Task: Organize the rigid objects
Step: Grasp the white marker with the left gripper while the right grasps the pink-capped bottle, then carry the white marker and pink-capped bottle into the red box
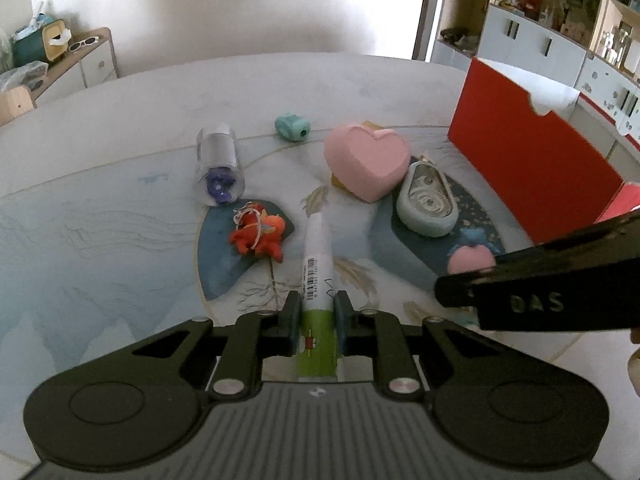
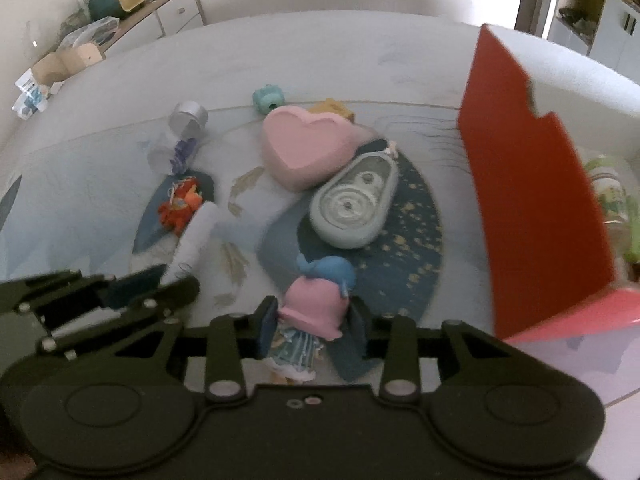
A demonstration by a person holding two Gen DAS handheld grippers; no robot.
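Observation:
My left gripper [image 1: 319, 306] is shut on a white and green pen-like tube [image 1: 317, 256] that points forward over the table. My right gripper [image 2: 313, 322] is shut on a small doll [image 2: 316, 304] with a pink hat and blue hair, held low over the dark blue patch of the tablecloth [image 2: 408, 240]. In the left wrist view the right gripper's black finger [image 1: 540, 280] comes in from the right, partly hiding the doll [image 1: 470, 260]. A red open box [image 2: 532, 184] stands upright to the right.
On the table lie a pink heart box [image 1: 366, 160], a pale green oval case [image 1: 428, 204], a teal sharpener [image 1: 292, 127], a clear cylinder [image 1: 218, 168] with purple contents and a red-orange toy [image 1: 260, 236]. Something yellow [image 2: 334, 108] sits behind the heart. Cabinets [image 1: 532, 40] stand beyond the table.

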